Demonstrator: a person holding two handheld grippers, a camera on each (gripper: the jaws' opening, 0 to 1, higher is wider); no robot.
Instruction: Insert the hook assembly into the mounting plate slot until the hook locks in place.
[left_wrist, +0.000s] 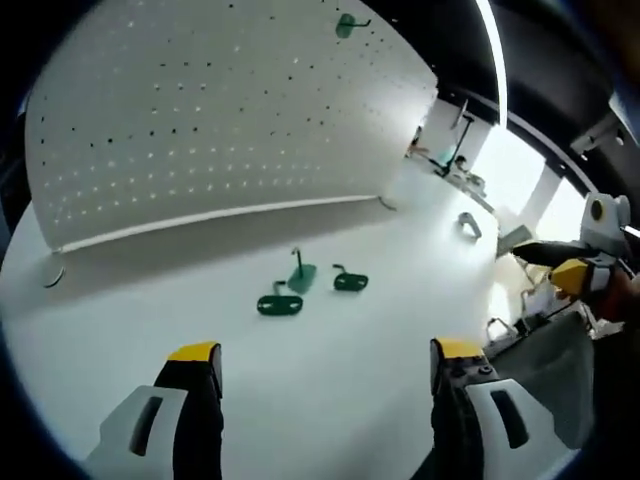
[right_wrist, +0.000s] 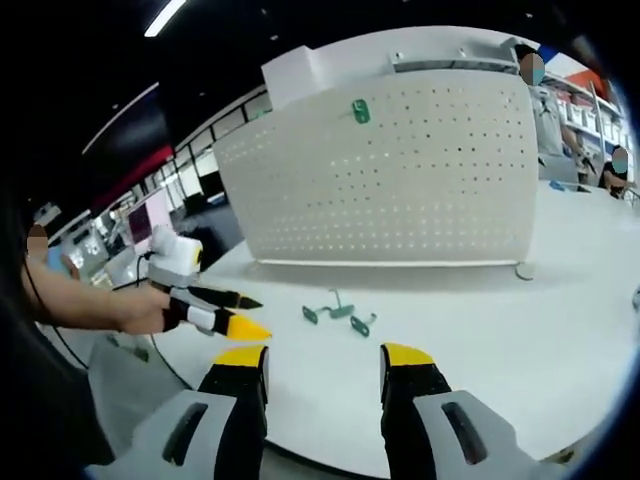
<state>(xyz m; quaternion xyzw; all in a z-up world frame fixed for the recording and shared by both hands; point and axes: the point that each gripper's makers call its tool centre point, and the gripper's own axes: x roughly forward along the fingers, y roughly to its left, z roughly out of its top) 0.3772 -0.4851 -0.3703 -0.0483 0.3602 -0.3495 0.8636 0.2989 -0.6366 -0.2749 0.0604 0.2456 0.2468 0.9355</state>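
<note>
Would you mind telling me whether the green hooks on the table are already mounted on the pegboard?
Not mounted: three green hooks lie loose on the white table, in front of the pegboard. One other green hook already hangs near its top.

White round table (left_wrist: 330, 390) (right_wrist: 520, 350) carries the work area. Ceiling strip light (left_wrist: 492, 55) (right_wrist: 165, 17) lit overhead. Small grey metal bracket (left_wrist: 469, 225) lies on the tabletop near the far edge; shelving and windows blurred in the background.

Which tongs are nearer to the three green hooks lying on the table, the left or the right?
It looks close. The green hooks lie ahead of the open left tongs; the open right tongs are also just short of them, perhaps slightly nearer. I cannot tell for sure.
</note>
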